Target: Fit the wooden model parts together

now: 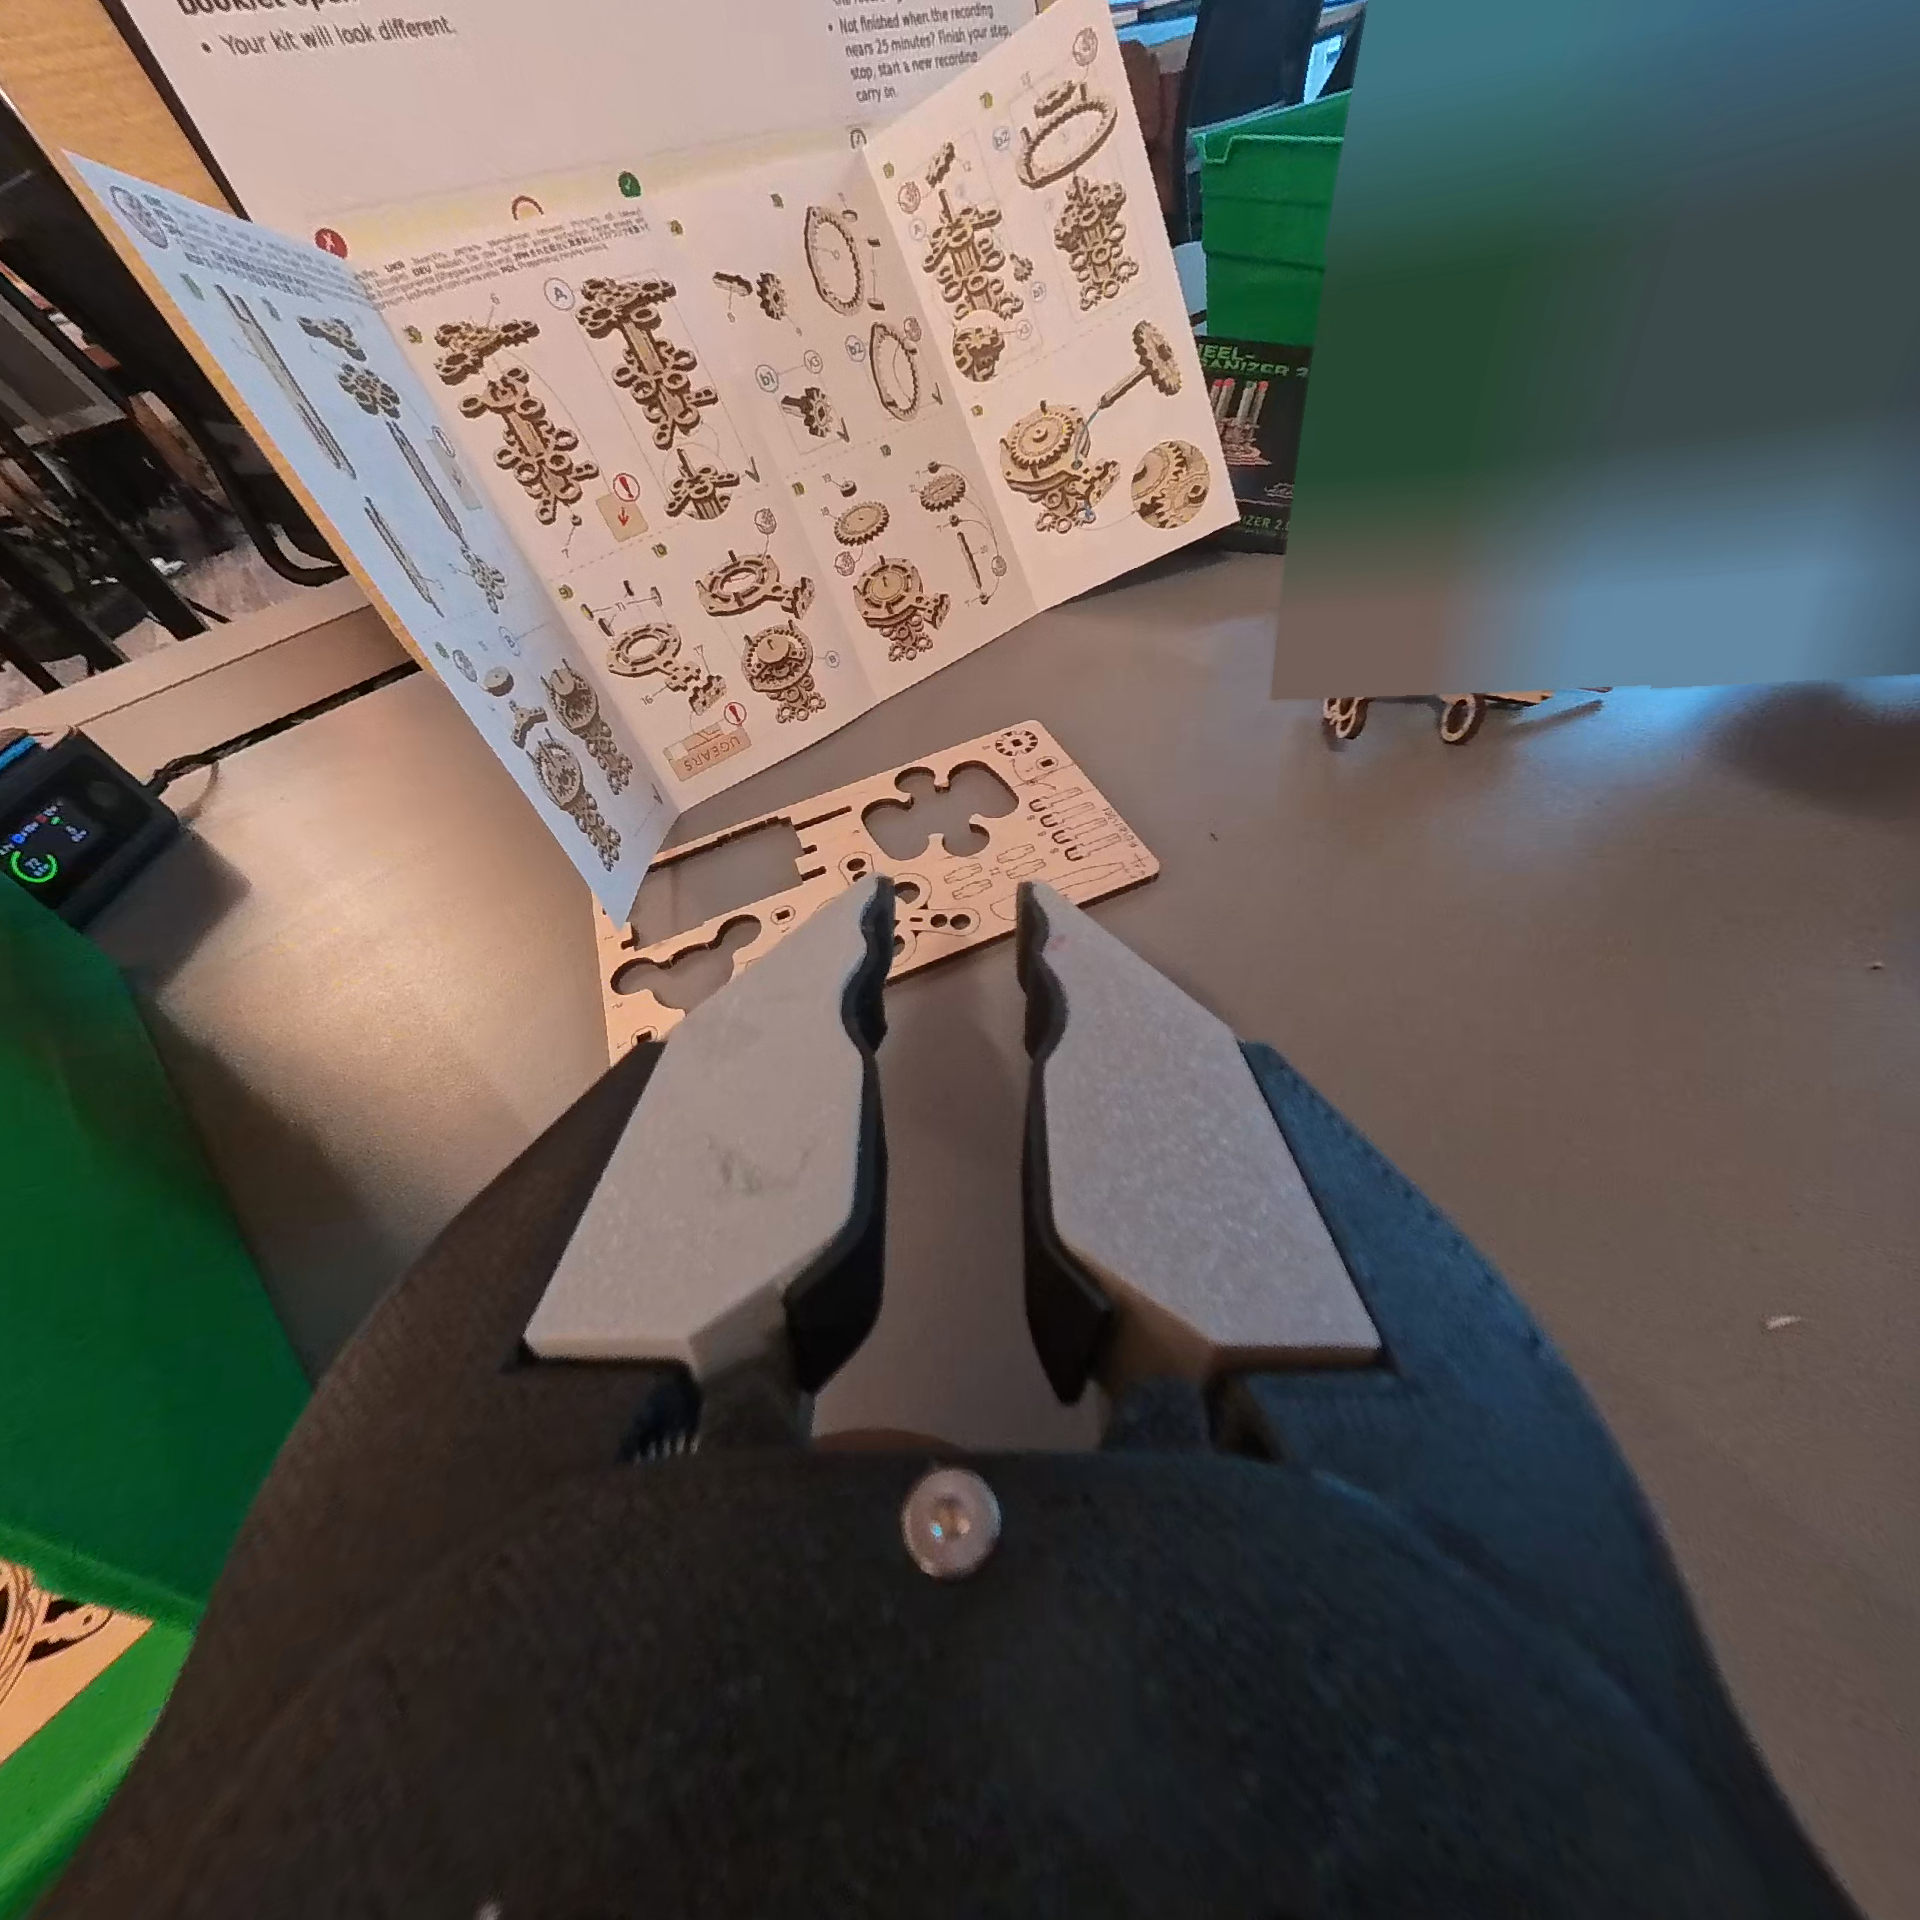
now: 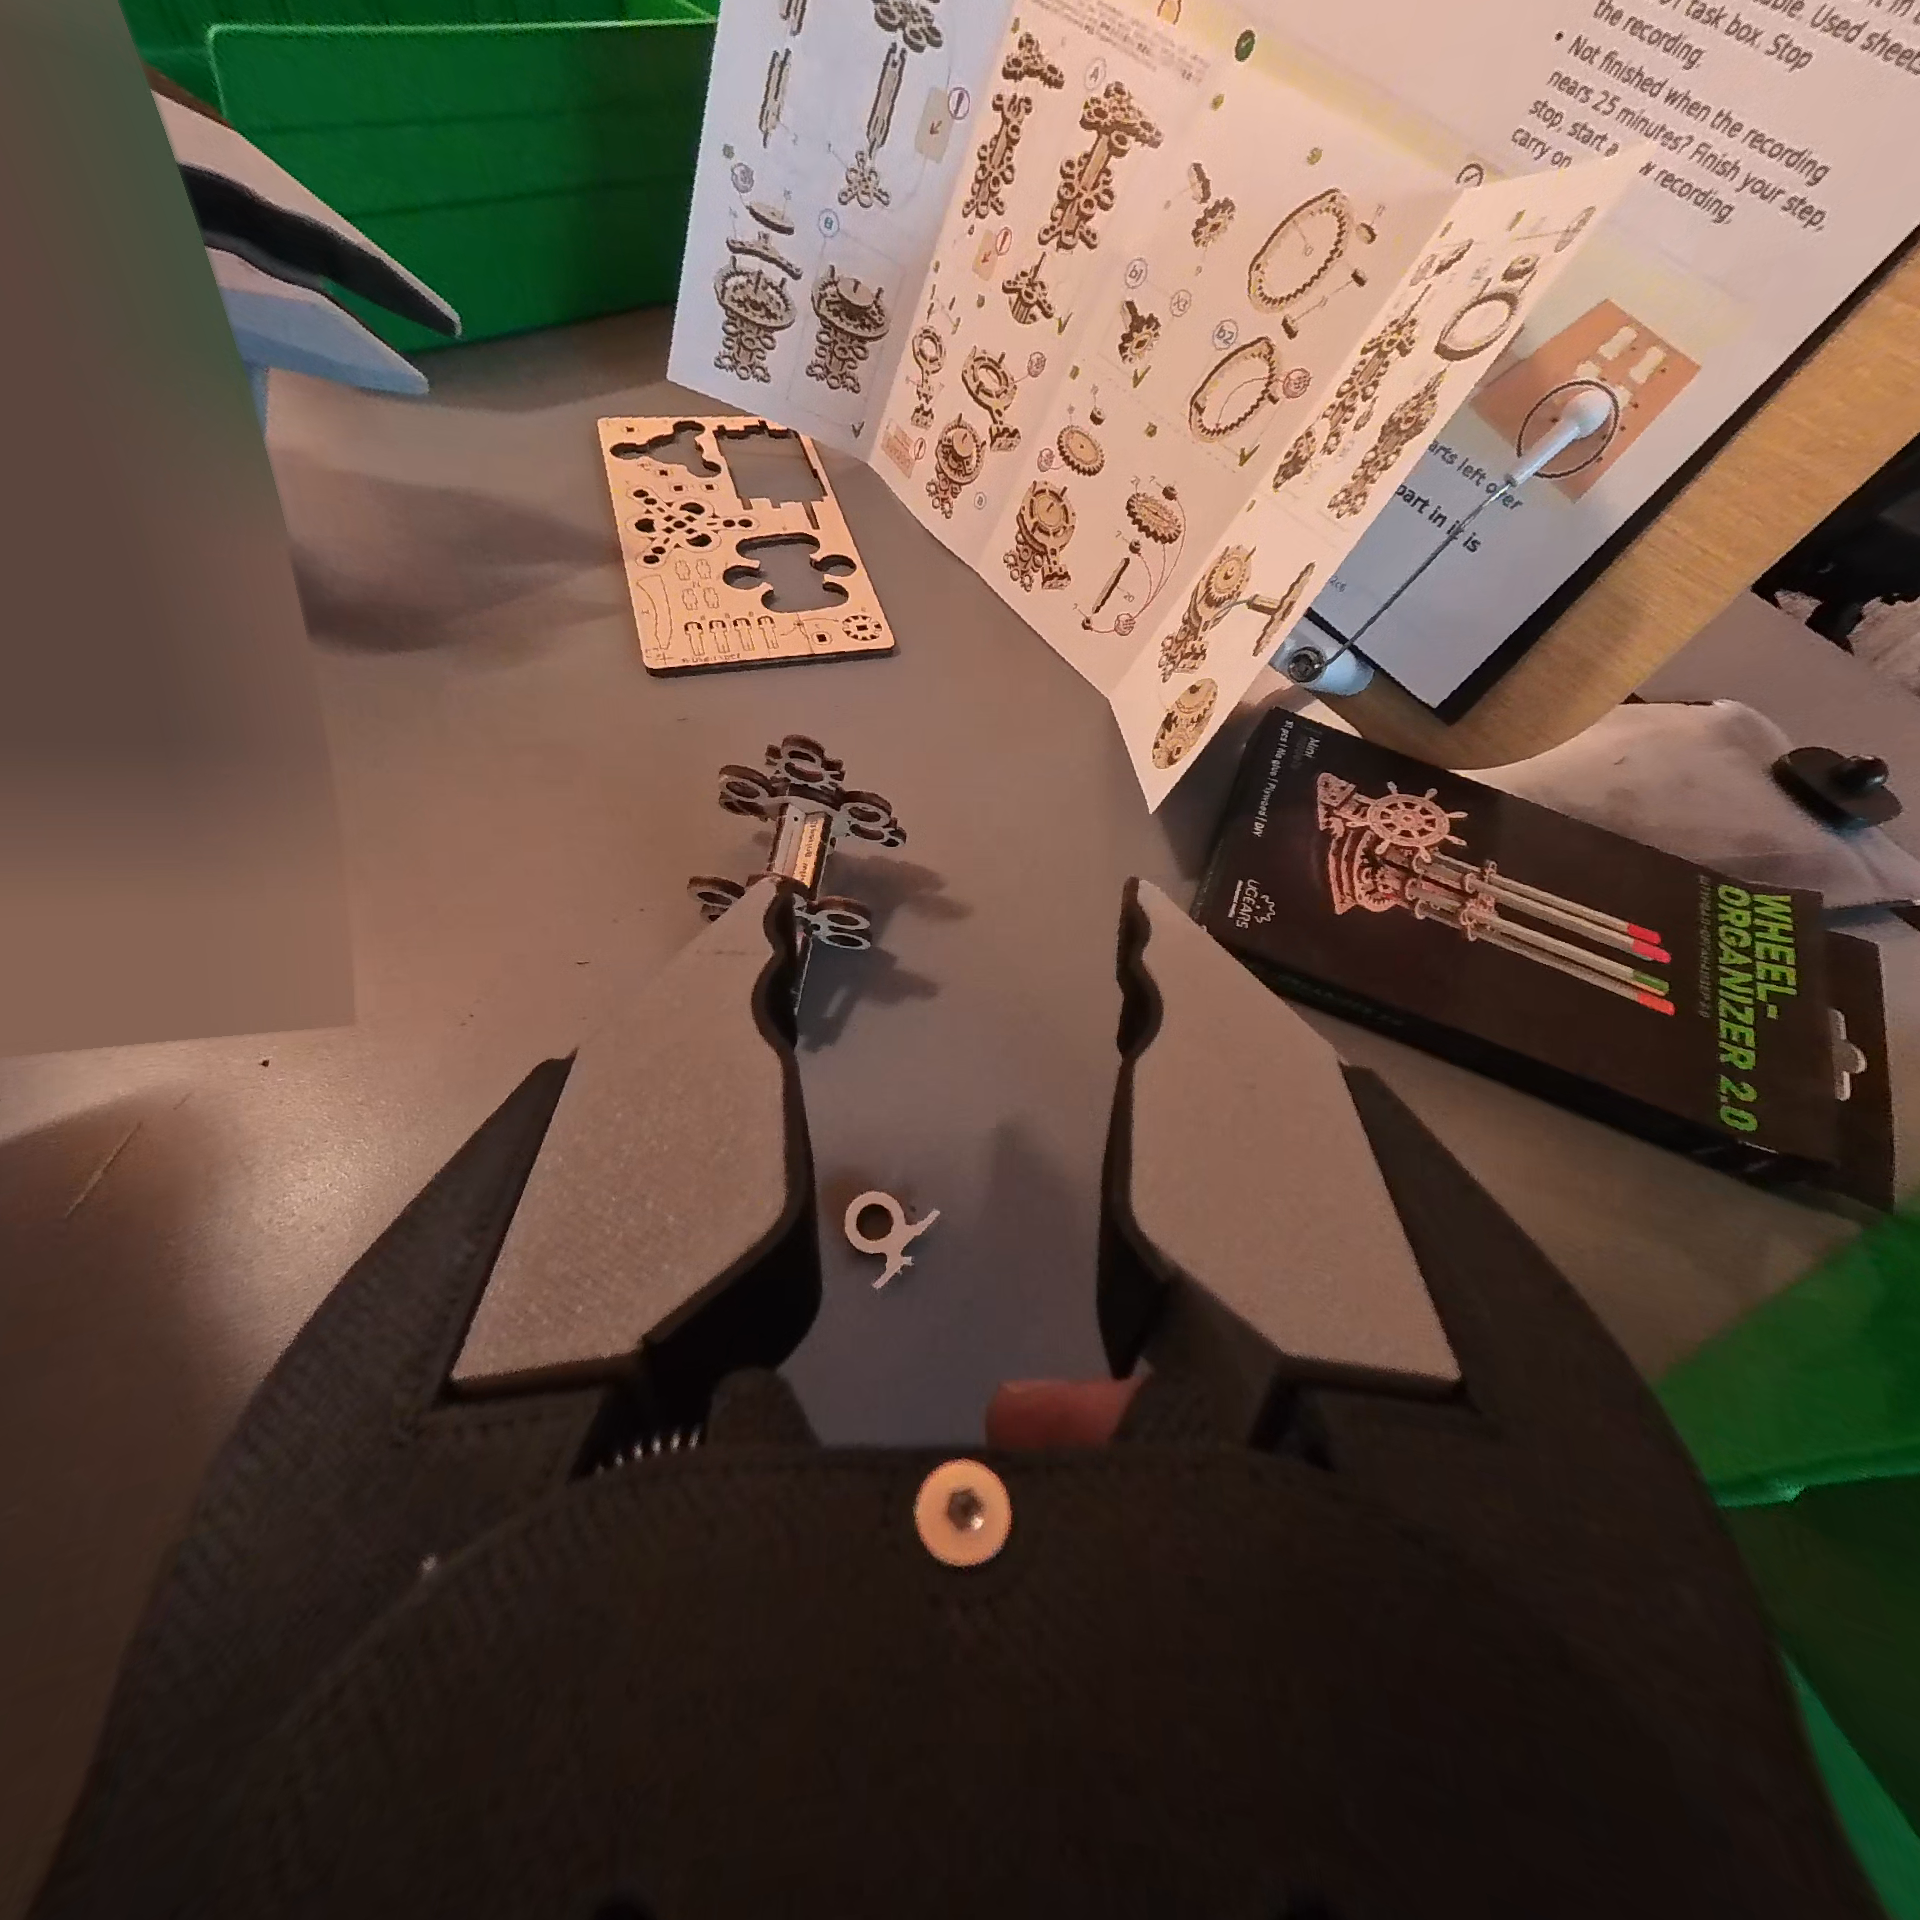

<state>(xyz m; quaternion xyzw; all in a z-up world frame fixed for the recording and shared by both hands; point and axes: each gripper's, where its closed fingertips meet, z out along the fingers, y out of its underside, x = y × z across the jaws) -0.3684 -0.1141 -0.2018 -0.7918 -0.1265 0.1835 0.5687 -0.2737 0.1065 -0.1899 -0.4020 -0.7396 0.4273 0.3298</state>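
A flat wooden parts sheet [image 1: 883,873] with cut-out holes lies on the grey table; it also shows in the right wrist view [image 2: 743,545]. My left gripper [image 1: 956,904] hovers over its near edge, open and empty. A partly built wooden model [image 2: 805,852] with ringed ends lies on its side on the table; its lower edge also shows in the left wrist view [image 1: 1455,715]. My right gripper [image 2: 951,914] is open and empty, its left fingertip just in front of the model. A small wooden ring piece [image 2: 883,1226] lies between the right fingers. The left gripper also shows at the right wrist view's upper left [image 2: 312,281].
A folded instruction booklet [image 1: 727,416] stands behind the sheet against a board. The dark kit box [image 2: 1558,935] lies to the right. Green bins [image 2: 457,156] stand at the back and sides. A small device with a lit screen [image 1: 62,831] sits at far left. The left gripper's tips are roughly 25 cm from the right gripper's.
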